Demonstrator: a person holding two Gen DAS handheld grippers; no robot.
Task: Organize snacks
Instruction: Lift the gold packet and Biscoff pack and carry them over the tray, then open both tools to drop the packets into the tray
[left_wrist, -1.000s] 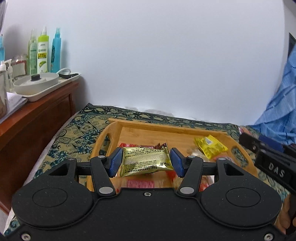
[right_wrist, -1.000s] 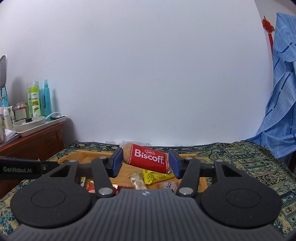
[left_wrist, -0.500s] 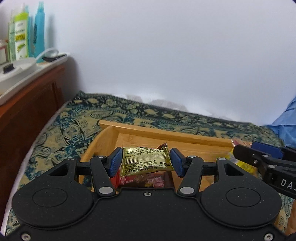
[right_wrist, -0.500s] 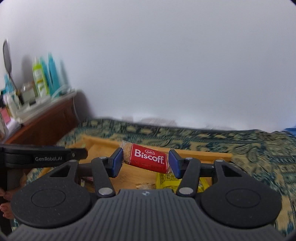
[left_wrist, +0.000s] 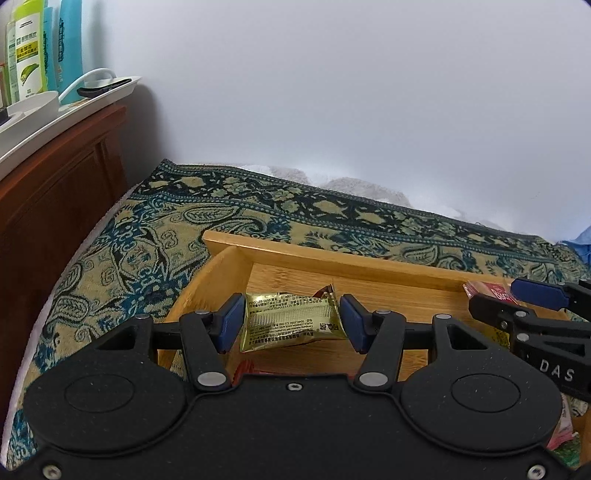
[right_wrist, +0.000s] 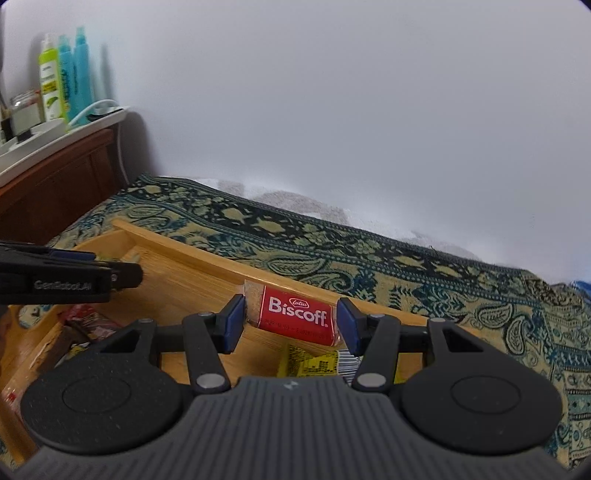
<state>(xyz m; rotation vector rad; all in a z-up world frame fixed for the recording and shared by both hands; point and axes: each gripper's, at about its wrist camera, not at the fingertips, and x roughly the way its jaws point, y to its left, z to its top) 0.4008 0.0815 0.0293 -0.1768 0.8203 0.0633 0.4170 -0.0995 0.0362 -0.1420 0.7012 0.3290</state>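
Two hand-held grippers are showing: left hand-held gripper (left_wrist: 291, 325), right hand-held gripper (right_wrist: 290, 321). One wooden tray (right_wrist: 177, 245) is sitting on one patterned cloth (left_wrist: 147, 236). One gold packet (left_wrist: 291, 326), one red Biscoff packet (right_wrist: 295, 319) and one yellow packet (right_wrist: 310, 363) are showing. Other wrappers are lying heaped, uncountable. Three bottles (right_wrist: 64, 77) are standing on one side cabinet (left_wrist: 55, 173).
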